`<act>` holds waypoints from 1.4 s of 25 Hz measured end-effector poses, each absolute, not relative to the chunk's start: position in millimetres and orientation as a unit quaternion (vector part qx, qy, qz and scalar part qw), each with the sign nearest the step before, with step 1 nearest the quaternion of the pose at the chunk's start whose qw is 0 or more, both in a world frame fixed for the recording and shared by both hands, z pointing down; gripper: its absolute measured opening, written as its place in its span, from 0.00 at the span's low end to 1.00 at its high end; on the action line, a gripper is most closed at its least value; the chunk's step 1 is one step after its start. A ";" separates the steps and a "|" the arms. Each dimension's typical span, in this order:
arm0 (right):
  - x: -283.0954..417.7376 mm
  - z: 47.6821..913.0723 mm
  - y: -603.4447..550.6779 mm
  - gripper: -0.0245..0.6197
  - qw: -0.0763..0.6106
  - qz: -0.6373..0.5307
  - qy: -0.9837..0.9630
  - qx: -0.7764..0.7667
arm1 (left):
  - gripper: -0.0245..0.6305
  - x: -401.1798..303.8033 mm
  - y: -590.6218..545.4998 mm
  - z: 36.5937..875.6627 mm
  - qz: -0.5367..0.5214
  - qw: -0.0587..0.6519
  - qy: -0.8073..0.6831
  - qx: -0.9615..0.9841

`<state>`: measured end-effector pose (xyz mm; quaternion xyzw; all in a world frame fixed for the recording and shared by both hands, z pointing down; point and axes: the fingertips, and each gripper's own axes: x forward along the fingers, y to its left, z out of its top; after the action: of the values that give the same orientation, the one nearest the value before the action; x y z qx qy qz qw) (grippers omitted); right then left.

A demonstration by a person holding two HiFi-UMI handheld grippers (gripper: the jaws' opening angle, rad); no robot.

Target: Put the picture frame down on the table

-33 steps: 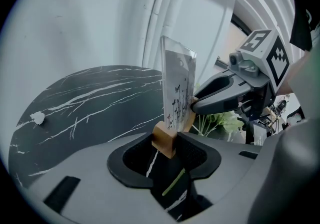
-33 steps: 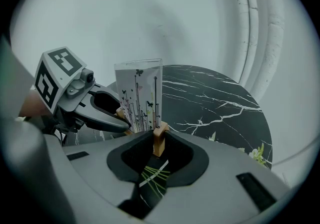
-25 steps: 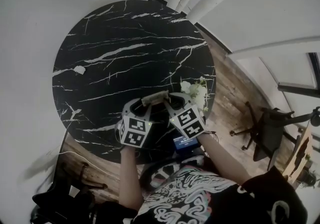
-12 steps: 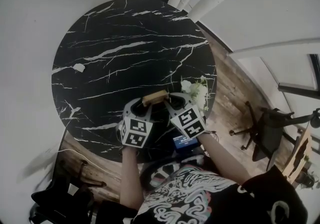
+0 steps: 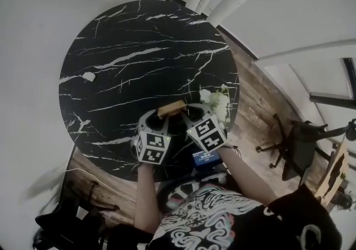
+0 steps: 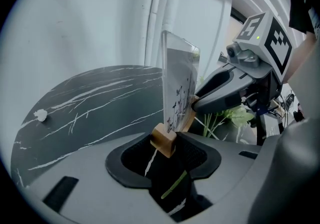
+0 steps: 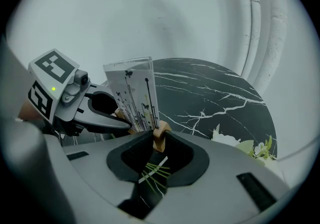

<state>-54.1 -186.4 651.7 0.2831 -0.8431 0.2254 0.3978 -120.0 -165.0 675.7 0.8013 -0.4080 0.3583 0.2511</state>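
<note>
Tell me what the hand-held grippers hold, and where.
The picture frame: the left hand-held gripper and right hand-held gripper each clamp one end of its wooden base.

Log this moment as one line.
left gripper: jaws shut on frame base | right gripper: jaws shut on other end | frame: upright, near table edge | touching table: unclear
</note>
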 end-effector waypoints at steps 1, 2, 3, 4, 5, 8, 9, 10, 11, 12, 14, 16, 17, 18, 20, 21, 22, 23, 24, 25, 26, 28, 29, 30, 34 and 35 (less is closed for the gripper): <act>-54.0 651.8 -186.2 0.15 0.398 0.225 -0.843 0.281 | 0.28 -119.6 -164.9 675.7 0.358 0.250 -0.408 0.801; -54.0 651.6 -186.2 0.15 0.399 0.226 -0.844 0.279 | 0.28 -119.3 -164.9 675.5 0.358 0.250 -0.407 0.802; -54.3 651.4 -186.4 0.15 0.399 0.226 -0.845 0.276 | 0.28 -119.3 -165.0 675.2 0.358 0.249 -0.407 0.802; -54.6 651.1 -186.7 0.15 0.399 0.226 -0.845 0.273 | 0.28 -119.3 -165.2 674.8 0.358 0.249 -0.407 0.803; -54.8 650.7 -186.9 0.15 0.399 0.226 -0.846 0.272 | 0.28 -119.2 -165.3 674.2 0.355 0.249 -0.408 0.803; -53.9 649.4 -186.6 0.15 0.397 0.225 -0.846 0.277 | 0.33 -119.1 -167.1 669.0 0.332 0.254 -0.418 0.806; -53.2 648.8 -186.5 0.15 0.397 0.224 -0.845 0.279 | 0.35 -119.2 -168.0 666.8 0.323 0.258 -0.422 0.807; -52.4 648.1 -186.4 0.15 0.396 0.223 -0.845 0.281 | 0.36 -119.4 -168.2 665.4 0.316 0.262 -0.423 0.807; -51.6 647.4 -186.3 0.15 0.396 0.222 -0.845 0.282 | 0.38 -119.7 -167.6 664.9 0.312 0.266 -0.424 0.807; -50.9 646.7 -186.1 0.15 0.396 0.221 -0.845 0.283 | 0.38 -120.1 -166.3 664.8 0.311 0.269 -0.423 0.807; -50.0 645.5 -185.7 0.15 0.395 0.220 -0.846 0.283 | 0.38 -121.6 -163.2 663.6 0.313 0.270 -0.423 0.806; -49.0 644.0 -185.3 0.15 0.394 0.220 -0.846 0.283 | 0.38 -122.8 -161.3 660.8 0.312 0.269 -0.426 0.806; -48.4 642.9 -185.1 0.15 0.394 0.220 -0.847 0.283 | 0.38 -123.0 -160.6 659.8 0.311 0.269 -0.426 0.806; -47.7 641.8 -184.8 0.15 0.393 0.218 -0.847 0.285 | 0.38 -123.2 -159.8 659.3 0.311 0.270 -0.427 0.805; -46.6 639.1 -183.8 0.15 0.391 0.216 -0.847 0.288 | 0.38 -124.4 -158.2 657.8 0.311 0.270 -0.428 0.804; -45.8 637.6 -183.3 0.15 0.390 0.214 -0.847 0.290 | 0.38 -125.3 -157.2 656.6 0.311 0.269 -0.430 0.804; -44.7 635.8 -183.0 0.15 0.389 0.213 -0.848 0.292 | 0.38 -126.0 -156.2 655.3 0.310 0.269 -0.431 0.804; -43.2 634.0 -182.9 0.15 0.387 0.211 -0.848 0.295 | 0.38 -126.2 -154.9 654.1 0.310 0.268 -0.430 0.804; -41.2 632.0 -183.2 0.15 0.386 0.209 -0.847 0.299 | 0.38 -125.8 -153.3 652.8 0.310 0.268 -0.428 0.806; -38.9 629.5 -183.6 0.15 0.384 0.206 -0.847 0.304 | 0.38 -125.2 -151.6 651.1 0.309 0.266 -0.427 0.807; -36.6 626.7 -184.1 0.15 0.381 0.203 -0.847 0.310 | 0.38 -124.9 -149.8 649.0 0.308 0.263 -0.427 0.808; -32.9 620.9 -184.1 0.15 0.375 0.196 -0.848 0.318 | 0.38 -126.3 -147.5 643.8 0.305 0.255 -0.434 0.808; -32.0 618.3 -183.4 0.15 0.372 0.195 -0.849 0.320 | 0.36 -127.3 -146.8 641.1 0.302 0.252 -0.438 0.808; -31.8 615.9 -182.0 0.15 0.368 0.196 -0.851 0.319 | 0.34 -127.9 -145.9 638.5 0.298 0.252 -0.442 0.808; -35.3 606.1 -171.5 0.09 0.347 0.202 -0.861 0.313 | 0.23 -129.6 -141.4 625.7 0.281 0.248 -0.455 0.808; -36.0 602.7 -168.3 0.09 0.344 0.201 -0.862 0.313 | 0.19 -130.4 -140.4 621.8 0.277 0.244 -0.460 0.807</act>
<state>-36.0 -168.3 602.7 0.3131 -0.8623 0.2010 0.3436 -130.4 -140.4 621.8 0.8072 -0.4602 0.2773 0.2445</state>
